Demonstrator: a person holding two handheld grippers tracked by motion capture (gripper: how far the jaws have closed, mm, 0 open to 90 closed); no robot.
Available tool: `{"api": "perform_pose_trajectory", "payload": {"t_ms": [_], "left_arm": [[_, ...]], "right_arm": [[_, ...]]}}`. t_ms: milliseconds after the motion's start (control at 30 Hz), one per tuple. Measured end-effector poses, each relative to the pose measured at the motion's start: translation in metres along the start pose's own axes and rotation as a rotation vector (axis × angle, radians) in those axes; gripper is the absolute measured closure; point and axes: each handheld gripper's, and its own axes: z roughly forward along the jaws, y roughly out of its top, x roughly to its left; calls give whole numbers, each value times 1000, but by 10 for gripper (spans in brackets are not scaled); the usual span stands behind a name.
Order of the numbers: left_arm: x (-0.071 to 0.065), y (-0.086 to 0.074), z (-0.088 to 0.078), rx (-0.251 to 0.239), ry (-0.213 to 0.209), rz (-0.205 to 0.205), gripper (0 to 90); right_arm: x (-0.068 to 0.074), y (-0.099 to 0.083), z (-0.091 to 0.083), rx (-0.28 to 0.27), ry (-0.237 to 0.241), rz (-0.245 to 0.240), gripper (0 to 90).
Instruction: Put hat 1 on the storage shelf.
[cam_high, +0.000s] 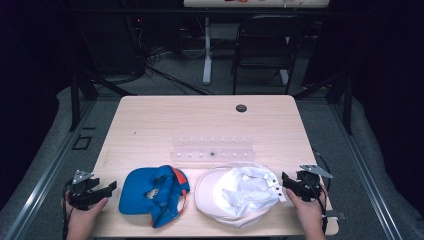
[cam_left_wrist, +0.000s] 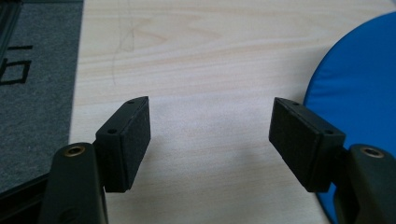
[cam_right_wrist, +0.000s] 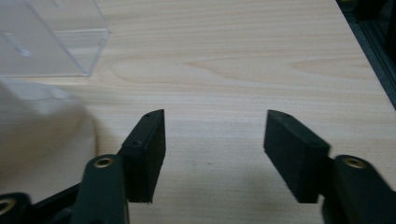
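**Two caps between two open grippers**

Left gripper at the near left edge of the table, jaws spread wide, nothing between them. Seen along its own jaws: bare wood ahead, and the blue cap just beside the right jaw, its rounded brim edge reaching past that jaw. From above, blue cap lying just to the right of this gripper, near but apart, brim toward it, crumpled crown and orange trim on the far side. Long axis of this cap running roughly left to right, along the near table edge.

Right gripper at the near right, also spread wide and empty. White cap just to its left, the jaws very close to the crumpled crown and the strap with holes; touching or not, hard to tell from above. Along its own jaws: bare wood ahead, blurred white cap to the left of the left jaw, corner of a clear tray farther ahead on the left.

Each cap nearer to the gripper on its own side; the caps almost meeting in the middle. Likely next move: an inward reach, left gripper going right to the blue brim, right gripper going left to the white crown.
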Motion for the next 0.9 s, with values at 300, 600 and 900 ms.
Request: {"api": "perform_pose_trajectory", "payload": {"t_ms": [300, 600, 900], "left_arm": [[-8, 9, -17, -19, -38, -1, 317], [-17, 8, -24, -14, -43, 47, 357], [-17, 8, -29, -28, -44, 42, 384]], "right_arm": [[-2, 3, -22, -16, 38, -10, 525], [-6, 15, -32, 5, 110, 58, 560], [2, 34, -44, 92, 165, 75, 522]]}}
